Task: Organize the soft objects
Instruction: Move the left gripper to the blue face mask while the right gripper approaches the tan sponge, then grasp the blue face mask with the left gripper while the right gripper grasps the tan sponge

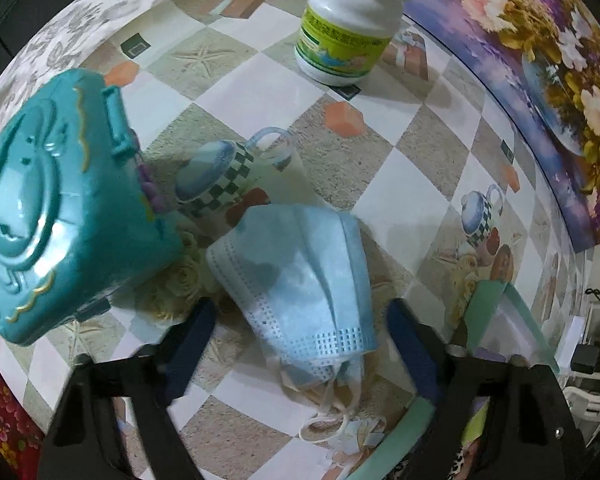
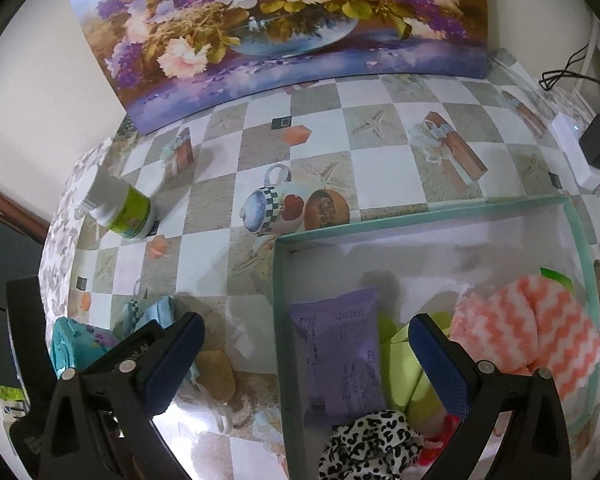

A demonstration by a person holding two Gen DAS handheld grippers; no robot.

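A pale blue face mask [image 1: 300,280] lies crumpled on the checked tablecloth, its ear loops trailing toward me. My left gripper [image 1: 300,312] hangs over it with one finger on each side; the pads stand clear of the fabric, so it is open. In the right wrist view my right gripper [image 2: 304,332] is open and holds nothing, straddling the left wall of a shallow mint-green box [image 2: 282,280]. Inside the box lie a purple packet [image 2: 340,352], a lime green item [image 2: 404,356], a pink-and-white chevron cloth [image 2: 528,328] and a leopard-print scrunchie [image 2: 372,444]. A corner of the mask [image 2: 162,312] shows behind the left finger.
A teal plastic case [image 1: 60,220] sits just left of the mask. A white bottle with a green label [image 1: 348,28] stands farther back. A flower painting [image 2: 284,32] leans at the table's far edge. A white power strip with a black plug [image 2: 580,148] lies at the right.
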